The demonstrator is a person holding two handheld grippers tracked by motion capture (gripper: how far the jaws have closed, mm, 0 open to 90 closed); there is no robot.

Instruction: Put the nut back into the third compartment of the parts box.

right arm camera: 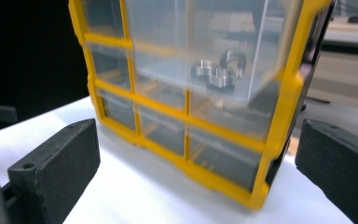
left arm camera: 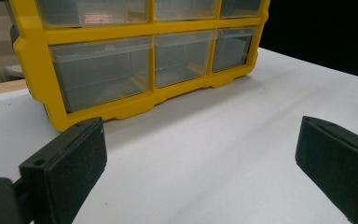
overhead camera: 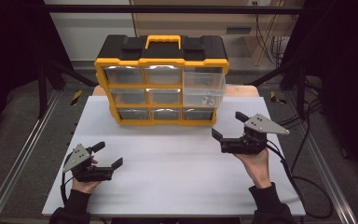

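A yellow and black organizer [overhead camera: 161,59] with clear drawers stands at the back middle of the white table [overhead camera: 177,182]. One clear drawer [overhead camera: 204,84] in its right column is pulled out and holds several small metal parts [overhead camera: 208,99]. My left gripper [overhead camera: 108,155] rests low at the front left, open and holding nothing, and faces the organizer [left arm camera: 121,109] from a distance. My right gripper [overhead camera: 228,124] is open in front of the organizer's right corner, nothing between its jaws. The right gripper view looks closely at the pulled-out drawer [right arm camera: 205,42] and the metal parts [right arm camera: 216,72].
Metal rails [overhead camera: 23,154] run along both sides of the table. Cables [overhead camera: 307,186] trail off the right edge to the floor. The organizer's other drawers [left arm camera: 100,72] look shut, with nothing in them that I can see. White tabletop stretches between the two grippers.
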